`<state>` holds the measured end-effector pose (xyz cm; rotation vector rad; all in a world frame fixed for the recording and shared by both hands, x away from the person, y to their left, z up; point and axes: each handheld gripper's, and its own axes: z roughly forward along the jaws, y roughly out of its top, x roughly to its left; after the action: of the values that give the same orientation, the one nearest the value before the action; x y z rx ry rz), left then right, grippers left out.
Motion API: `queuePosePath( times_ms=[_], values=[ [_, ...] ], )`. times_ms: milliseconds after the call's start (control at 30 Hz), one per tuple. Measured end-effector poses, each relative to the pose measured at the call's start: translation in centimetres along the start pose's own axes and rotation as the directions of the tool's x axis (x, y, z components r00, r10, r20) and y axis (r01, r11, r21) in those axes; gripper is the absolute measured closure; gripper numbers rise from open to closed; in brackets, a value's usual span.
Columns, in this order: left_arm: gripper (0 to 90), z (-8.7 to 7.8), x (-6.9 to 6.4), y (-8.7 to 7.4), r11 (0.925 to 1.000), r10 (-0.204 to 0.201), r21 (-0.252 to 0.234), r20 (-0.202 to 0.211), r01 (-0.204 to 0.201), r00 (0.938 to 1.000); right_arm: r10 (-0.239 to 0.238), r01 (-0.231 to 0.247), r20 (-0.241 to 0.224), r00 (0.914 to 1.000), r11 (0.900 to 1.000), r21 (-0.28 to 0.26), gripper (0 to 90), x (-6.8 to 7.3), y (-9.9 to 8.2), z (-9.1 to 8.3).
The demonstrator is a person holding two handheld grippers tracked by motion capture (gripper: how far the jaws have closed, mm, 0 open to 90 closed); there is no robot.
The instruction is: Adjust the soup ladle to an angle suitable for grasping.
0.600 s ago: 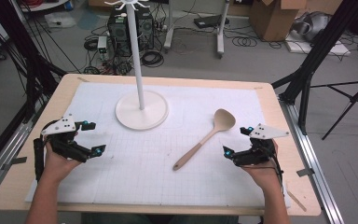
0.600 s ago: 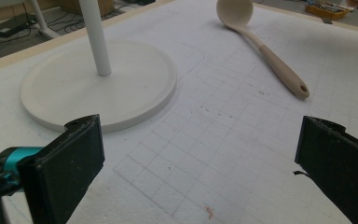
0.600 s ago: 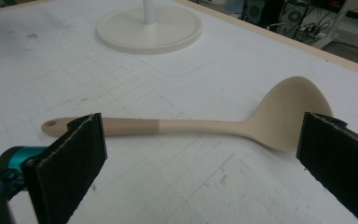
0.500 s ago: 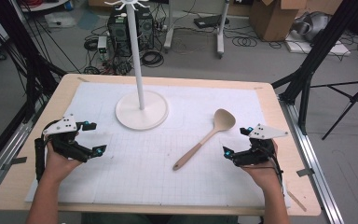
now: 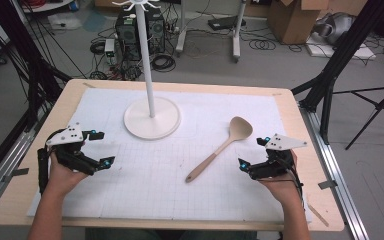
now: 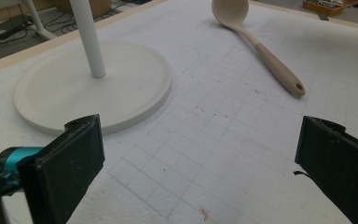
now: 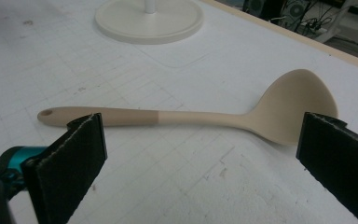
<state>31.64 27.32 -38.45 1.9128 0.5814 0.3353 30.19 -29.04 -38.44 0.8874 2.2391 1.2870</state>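
Spoon (image 5: pixel 221 149), just left of open right tool (image 5: pixel 254 153)

Black grippers (image 5: pixel 102 148), teal accents, grey plates, bare forearms

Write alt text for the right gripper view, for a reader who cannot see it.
A beige spoon lies flat on a white gridded mat, just beyond the right gripper, whose black jaws stand wide open with nothing between them. The round base of a white stand sits farther back.
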Motion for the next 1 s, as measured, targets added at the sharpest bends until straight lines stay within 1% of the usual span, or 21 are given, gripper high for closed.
queuePosePath(
  times_ms=[33,200,233,333,433,467,500,533,567,600,633,667,700,733,767,800,833,900,933,967,1000],
  values=[
    [1.7,0.0,0.0,0.0,1.0000,0.000,0.001,-0.001,0.000,1.0000,-0.011,0.011,-0.002,0.9999,0.9999,0.012,0.3,0.2,0.0,0.2],
    [1.6,0.2,0.0,-0.1,1.0000,0.000,0.006,0.008,0.000,1.0000,-0.024,0.025,-0.014,0.9996,0.9995,0.021,0.3,0.4,0.3,0.5],
    [1.7,0.2,0.0,0.0,1.0000,0.003,0.009,0.009,-0.003,1.0000,-0.024,0.024,-0.020,0.9995,0.9993,0.029,0.3,0.4,0.4,0.6],
    [1.7,0.2,-0.1,0.0,1.0000,0.003,0.007,0.008,-0.003,1.0000,-0.045,0.047,-0.038,0.9982,0.9975,0.053,0.3,0.4,0.8,1.1],
    [1.6,0.1,0.0,0.0,1.0000,0.000,0.003,0.005,0.000,1.0000,-0.057,0.062,-0.066,0.9962,0.9949,0.080,0.3,0.4,1.5,1.7],
    [1.7,0.1,0.0,0.0,1.0000,0.000,0.003,0.005,0.000,1.0000,-0.057,0.062,-0.066,0.9962,0.9949,0.080,0.3,0.4,1.5,1.7],
    [1.7,0.1,0.0,0.0,1.0000,-0.002,0.004,0.004,0.002,1.0000,-0.081,0.089,-0.086,0.9930,0.9915,0.094,0.3,0.3,2.0,2.2],
    [1.7,0.1,0.0,0.0,1.0000,-0.002,0.004,0.004,0.002,1.0000,-0.081,0.089,-0.086,0.9930,0.9915,0.094,0.3,0.3,2.0,2.2],
    [1.7,0.1,0.0,0.0,1.0000,-0.002,0.004,0.005,0.002,1.0000,-0.089,0.101,-0.102,0.9908,0.9875,0.121,0.3,0.1,2.3,2.8],
    [1.7,0.1,0.0,0.0,1.0000,0.000,0.006,0.005,0.000,1.0000,-0.088,0.102,-0.107,0.9903,0.9856,0.135,0.3,0.1,2.4,3.1],
    [1.7,0.1,0.0,-0.1,1.0000,0.000,0.007,0.004,0.000,1.0000,-0.096,0.112,-0.114,0.9889,0.9832,0.144,0.3,0.0,2.5,3.4],
    [1.7,0.1,0.0,-0.1,1.0000,0.000,0.007,0.004,0.000,1.0000,-0.096,0.112,-0.114,0.9889,0.9832,0.144,0.3,0.0,2.5,3.4],
    [1.6,0.1,0.0,-0.1,1.0000,-0.003,0.006,0.002,0.003,1.0000,-0.099,0.120,-0.131,0.9864,0.9792,0.164,0.3,-0.2,2.7,4.1],
    [1.7,0.1,0.1,-0.1,1.0000,-0.004,0.007,0.002,0.004,1.0000,-0.104,0.127,-0.133,0.9857,0.9761,0.177,0.3,-0.2,2.8,4.3],
    [1.7,0.1,0.1,-0.1,1.0000,-0.004,0.007,0.002,0.004,1.0000,-0.104,0.127,-0.133,0.9857,0.9761,0.177,0.3,-0.2,2.8,4.3],
    [1.6,0.2,0.1,-0.1,1.0000,-0.004,0.007,0.004,0.004,1.0000,-0.111,0.136,-0.135,0.9846,0.9719,0.192,0.3,-0.4,3.0,4.9],
    [1.7,0.2,0.1,-0.2,0.9999,-0.005,0.012,0.002,0.005,1.0000,-0.110,0.137,-0.138,0.9843,0.9698,0.202,0.3,-0.5,3.2,5.1],
    [1.7,0.3,0.1,-0.2,0.9999,-0.005,0.016,0.004,0.005,1.0000,-0.121,0.153,-0.146,0.9818,0.9621,0.226,0.3,-0.8,3.6,5.6],
    [1.6,0.3,0.1,-0.2,0.9999,-0.005,0.016,0.004,0.005,1.0000,-0.126,0.158,-0.154,0.9800,0.9620,0.222,0.2,-0.9,3.8,5.7],
    [1.6,0.3,0.2,-0.3,0.9998,-0.006,0.016,0.000,0.006,1.0000,-0.120,0.156,-0.162,0.9794,0.9607,0.230,0.3,-1.0,4.0,5.9],
    [1.7,0.3,0.2,-0.3,0.9998,-0.009,0.017,0.002,0.009,1.0000,-0.127,0.166,-0.171,0.9771,0.9569,0.238,0.3,-1.0,4.3,6.2]
  ],
)
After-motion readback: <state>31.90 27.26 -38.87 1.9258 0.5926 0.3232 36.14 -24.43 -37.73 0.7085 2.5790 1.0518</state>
